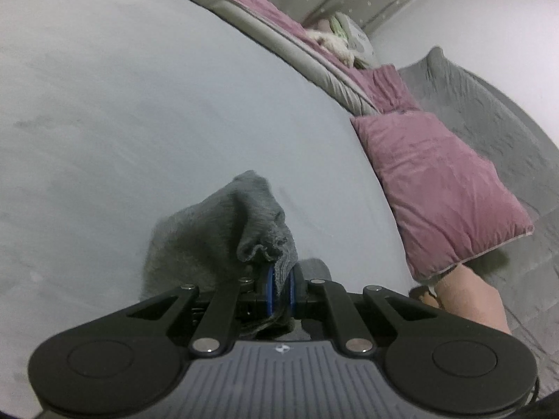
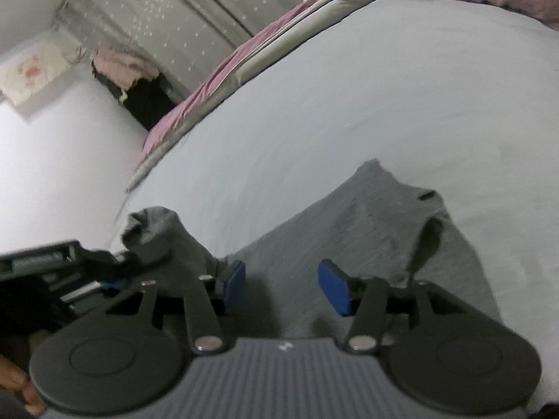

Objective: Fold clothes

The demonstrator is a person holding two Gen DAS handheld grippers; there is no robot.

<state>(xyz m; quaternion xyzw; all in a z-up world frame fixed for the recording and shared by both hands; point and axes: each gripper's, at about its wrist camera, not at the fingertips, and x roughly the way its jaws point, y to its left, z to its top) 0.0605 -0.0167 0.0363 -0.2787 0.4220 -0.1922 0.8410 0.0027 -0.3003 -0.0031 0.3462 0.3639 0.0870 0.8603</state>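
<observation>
- two grippers over a pale grey bed sheet (image 1: 139,104), one grey garment (image 2: 349,230) between them.
- left gripper (image 1: 279,284): blue pads (image 1: 269,286) pressed nearly together, a bunched fold of the grey garment pinched between them. cloth rises in a crumpled peak above the jaws and drapes down to the left onto the sheet.
- right gripper (image 2: 281,288): jaws spread wide, blue pads (image 2: 333,291) well apart, nothing held. it hovers over the flat part of the garment; contact with the cloth not clear.
- right wrist view: garment lies spread on the sheet, running from under the gripper up to a pointed corner. a small dark tag (image 2: 427,195) sits near its upper right edge, with a dark opening or fold just below it.
- same view, left side: the left gripper's black body shows with a lifted clump of the garment at its tip.
- pink pillow (image 1: 443,188) lies at the right side of the bed, off the garment, well apart from it.
- pink and beige bedding (image 1: 265,17) bunched along the far edge of the sheet.
- grey curtain (image 2: 174,10) with small light dots behind the bed.
- part of a person's bare leg (image 1: 468,300) below the pillow in the left wrist view.
- both views blurred.
</observation>
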